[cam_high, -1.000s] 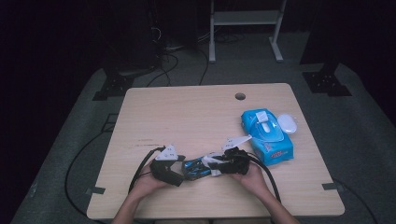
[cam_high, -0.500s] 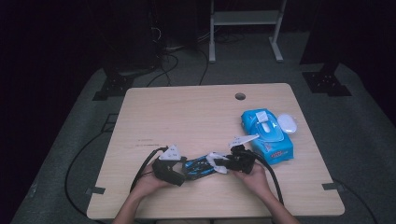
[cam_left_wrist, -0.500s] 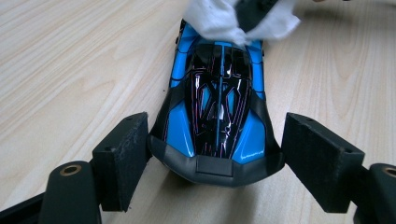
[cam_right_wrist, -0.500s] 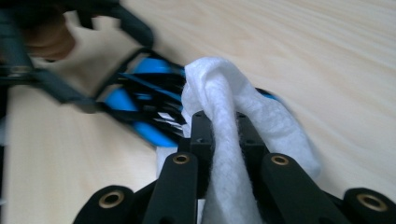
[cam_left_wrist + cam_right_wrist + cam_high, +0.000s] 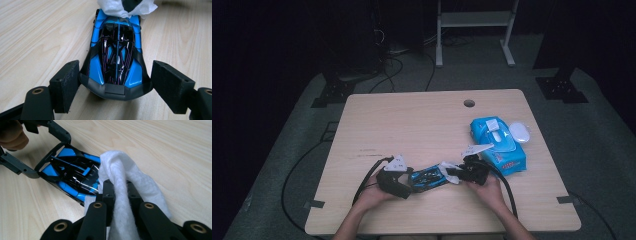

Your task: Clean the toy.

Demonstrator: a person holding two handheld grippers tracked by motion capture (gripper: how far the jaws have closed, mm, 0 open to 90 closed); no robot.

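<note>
A blue and black toy car (image 5: 428, 177) lies on the wooden table (image 5: 412, 125) near its front edge. My left gripper (image 5: 410, 183) is shut on one end of it. In the left gripper view the two black jaws press the car (image 5: 117, 55) from both sides at my left gripper (image 5: 116, 76). My right gripper (image 5: 455, 175) is shut on a white wipe (image 5: 450, 172), and its jaws have just been closing with the wipe between them. In the right gripper view the wipe (image 5: 125, 170) bulges out of my right gripper (image 5: 119, 186) against the car (image 5: 72, 177). The wipe (image 5: 125, 8) covers the car's far end.
A blue pack of wipes (image 5: 497, 145) lies right of my right hand, with a white oval object (image 5: 520, 132) beside it. A cable hole (image 5: 469, 103) sits near the table's far edge. Cables trail from both grippers over the front edge.
My right gripper has shifted slightly to the right with the wipe held against the car's end. The left gripper and the car have stayed put.
</note>
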